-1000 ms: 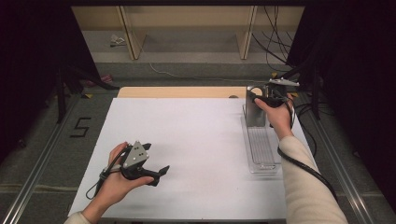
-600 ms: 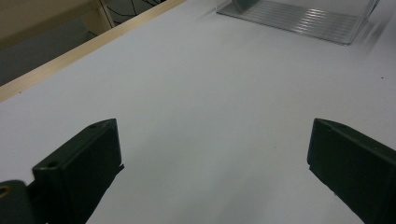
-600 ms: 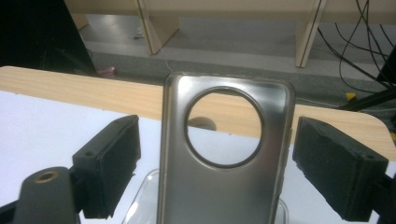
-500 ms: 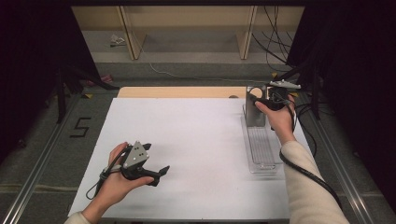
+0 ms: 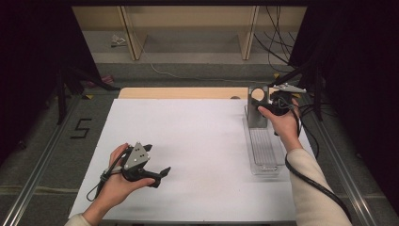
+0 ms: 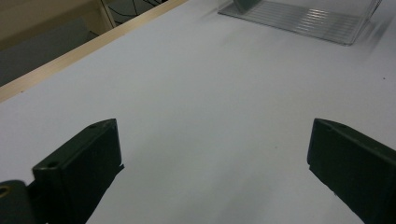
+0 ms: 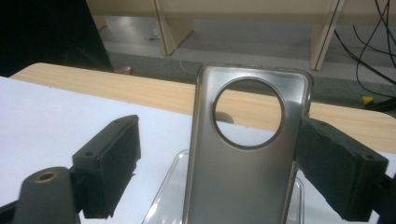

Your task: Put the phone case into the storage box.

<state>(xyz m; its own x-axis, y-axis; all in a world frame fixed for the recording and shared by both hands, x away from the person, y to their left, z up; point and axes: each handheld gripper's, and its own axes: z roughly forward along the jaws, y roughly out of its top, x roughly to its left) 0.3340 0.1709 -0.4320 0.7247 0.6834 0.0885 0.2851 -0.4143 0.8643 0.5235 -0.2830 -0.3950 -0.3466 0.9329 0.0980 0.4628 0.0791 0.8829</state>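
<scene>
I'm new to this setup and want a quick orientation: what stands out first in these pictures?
A grey phone case with a big round hole stands upright at the table's far right, between the open jaws of the right tongs; one jaw seems to touch its edge. It stands at the far end of a clear tray. The left tongs rest open, near left, on the white table.

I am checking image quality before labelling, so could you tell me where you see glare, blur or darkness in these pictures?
High view: dark at both sides, table evenly lit. Left gripper view: clear tray blurred at its right end. Right gripper view: phone case sharp with a soft sheen; right gripper jaws slightly soft.
</scene>
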